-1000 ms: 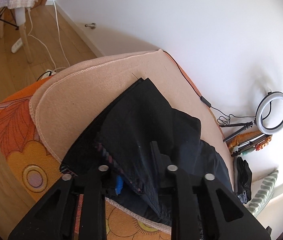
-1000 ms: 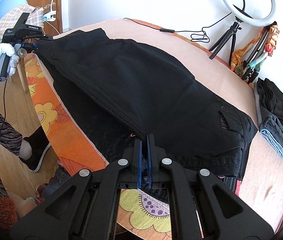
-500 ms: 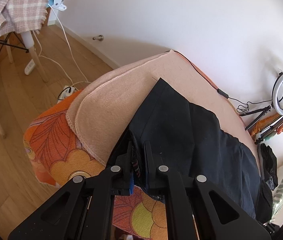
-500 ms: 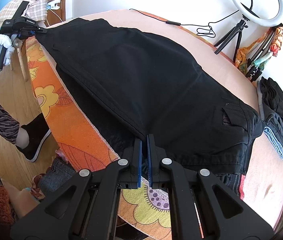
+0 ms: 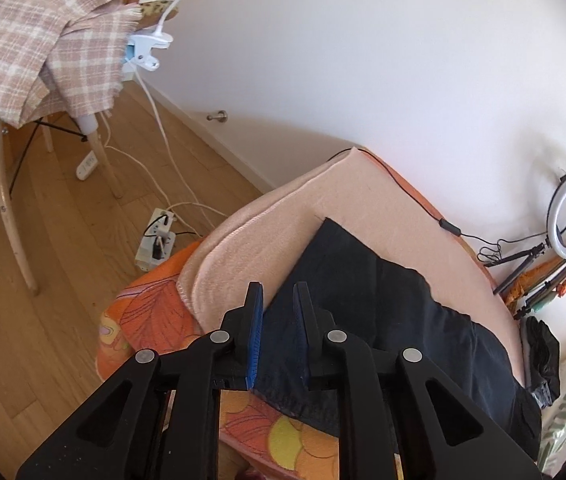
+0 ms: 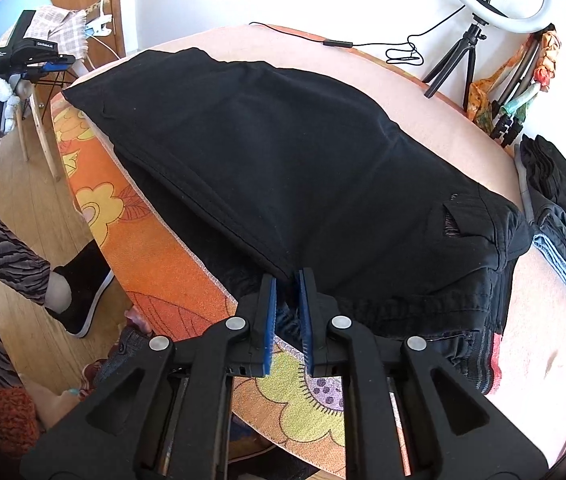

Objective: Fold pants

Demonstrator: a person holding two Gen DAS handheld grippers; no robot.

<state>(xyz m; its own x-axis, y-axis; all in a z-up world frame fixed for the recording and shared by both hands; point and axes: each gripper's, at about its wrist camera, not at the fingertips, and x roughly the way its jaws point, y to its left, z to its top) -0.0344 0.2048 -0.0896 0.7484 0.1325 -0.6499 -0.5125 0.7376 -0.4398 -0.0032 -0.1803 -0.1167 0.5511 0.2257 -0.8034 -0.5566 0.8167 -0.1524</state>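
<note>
The black pants (image 6: 303, 160) lie folded lengthwise on the pink blanket (image 6: 435, 120), legs to the far left, waistband at the right. In the left wrist view the leg end (image 5: 363, 292) lies flat below my left gripper (image 5: 279, 292), which is open and holds nothing. That gripper also shows in the right wrist view (image 6: 57, 65), off the hem corner. My right gripper (image 6: 287, 278) is open at the near fold edge, with cloth lying between its fingers.
A ring light on a tripod (image 6: 471, 16) stands at the back, its cable (image 6: 339, 43) on the blanket. A stack of folded clothes (image 6: 563, 204) lies at the right. A chair with a plaid cloth (image 5: 39, 52) and a power strip (image 5: 157, 240) are on the floor at left.
Both grippers have opened and let go of the pants. The left gripper has drawn back from the leg end, which now lies flat on the blanket.
</note>
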